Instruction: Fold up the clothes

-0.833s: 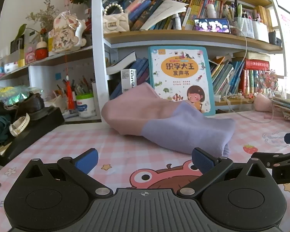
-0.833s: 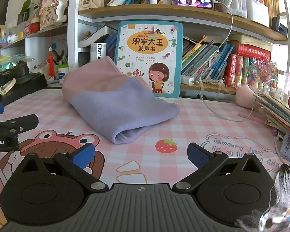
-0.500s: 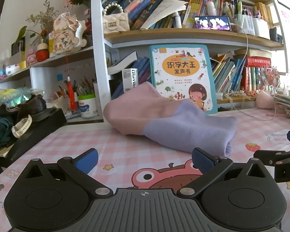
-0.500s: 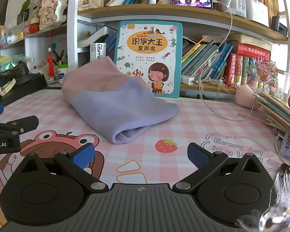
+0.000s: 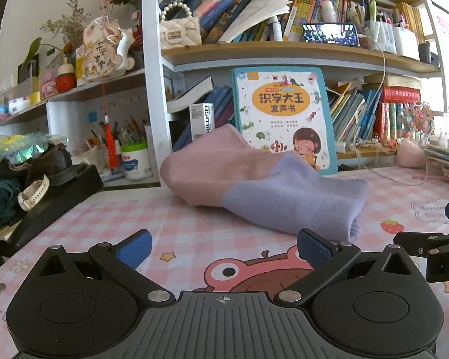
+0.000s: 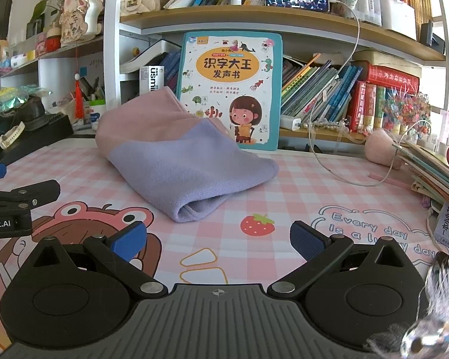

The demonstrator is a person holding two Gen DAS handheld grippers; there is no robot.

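Observation:
A folded pink and lilac garment lies on the pink checked tablecloth, in front of an upright children's book. My left gripper is open low over the cloth, a short way in front of the garment and touching nothing. My right gripper is open too, also short of the garment's lilac end, with nothing between its blue pads. Each gripper shows at the edge of the other's view, the right gripper and the left gripper.
Behind the garment stand the children's book and crowded bookshelves. A black box with a shoe and a watch sits at the left. Stacked books and a white cable lie at the right.
In the left wrist view the scene has slid slightly down and right, so the left gripper has tilted up a little. The right gripper and the garment have stayed still.

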